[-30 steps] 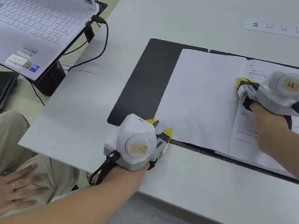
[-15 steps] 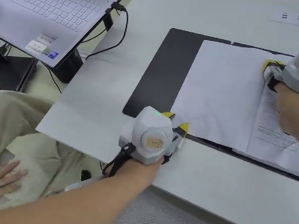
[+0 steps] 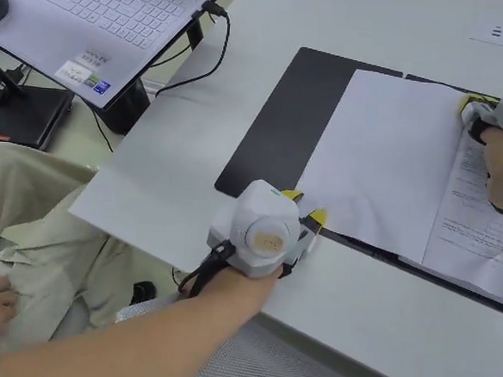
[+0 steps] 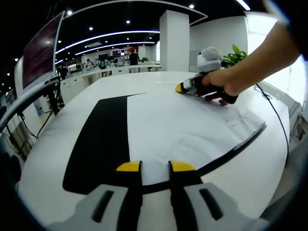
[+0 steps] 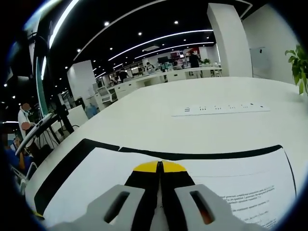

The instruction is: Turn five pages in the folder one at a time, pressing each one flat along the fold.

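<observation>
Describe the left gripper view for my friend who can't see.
The left claw, jaws slightly apart, sits at the near edge of a white page in a black folder. Beyond, a hand holds the right claw on it.

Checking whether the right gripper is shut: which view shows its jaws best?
The right gripper view: there the right gripper is close up, jaws pressed together, tips over the open folder. The left gripper view shows it small and side on; the head view has it cut by the picture's edge.
</observation>
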Tool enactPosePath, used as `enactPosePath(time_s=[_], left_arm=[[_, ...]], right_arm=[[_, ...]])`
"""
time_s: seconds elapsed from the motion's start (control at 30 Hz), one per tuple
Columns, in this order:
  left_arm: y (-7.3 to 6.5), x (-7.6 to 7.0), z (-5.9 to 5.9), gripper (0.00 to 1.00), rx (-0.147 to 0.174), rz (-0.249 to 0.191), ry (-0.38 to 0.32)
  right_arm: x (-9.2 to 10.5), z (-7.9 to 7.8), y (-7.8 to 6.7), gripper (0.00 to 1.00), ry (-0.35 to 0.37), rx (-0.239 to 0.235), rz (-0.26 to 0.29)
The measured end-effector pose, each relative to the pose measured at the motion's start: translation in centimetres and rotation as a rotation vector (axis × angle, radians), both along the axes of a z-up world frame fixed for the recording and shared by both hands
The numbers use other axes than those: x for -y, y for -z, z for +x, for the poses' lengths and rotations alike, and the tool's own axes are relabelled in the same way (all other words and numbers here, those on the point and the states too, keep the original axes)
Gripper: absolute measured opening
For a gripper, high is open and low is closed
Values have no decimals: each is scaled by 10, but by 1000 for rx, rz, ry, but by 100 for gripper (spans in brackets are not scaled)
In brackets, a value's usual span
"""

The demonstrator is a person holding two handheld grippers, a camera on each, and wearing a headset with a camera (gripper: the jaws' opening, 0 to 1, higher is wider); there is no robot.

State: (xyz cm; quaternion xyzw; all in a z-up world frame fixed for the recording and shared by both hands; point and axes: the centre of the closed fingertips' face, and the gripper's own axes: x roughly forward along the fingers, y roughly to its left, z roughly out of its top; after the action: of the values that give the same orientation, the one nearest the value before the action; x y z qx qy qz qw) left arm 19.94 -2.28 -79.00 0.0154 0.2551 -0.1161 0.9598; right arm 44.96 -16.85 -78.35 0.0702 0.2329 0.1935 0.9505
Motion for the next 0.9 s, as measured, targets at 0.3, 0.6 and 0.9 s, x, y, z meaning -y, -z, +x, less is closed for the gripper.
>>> enactPosePath(time_s=[0.3, 0.6, 0.9], left_arm=[[-1, 0, -1, 20, 6, -1, 0], [0, 0, -1, 20, 12, 3, -2], [0, 0, -1, 20, 16, 1, -3]], right_arm=[[-2, -31, -4, 0, -22, 9, -4], [-4, -60, -1, 0, -50, -12, 17], [0, -91, -11, 0, -20, -18, 51]])
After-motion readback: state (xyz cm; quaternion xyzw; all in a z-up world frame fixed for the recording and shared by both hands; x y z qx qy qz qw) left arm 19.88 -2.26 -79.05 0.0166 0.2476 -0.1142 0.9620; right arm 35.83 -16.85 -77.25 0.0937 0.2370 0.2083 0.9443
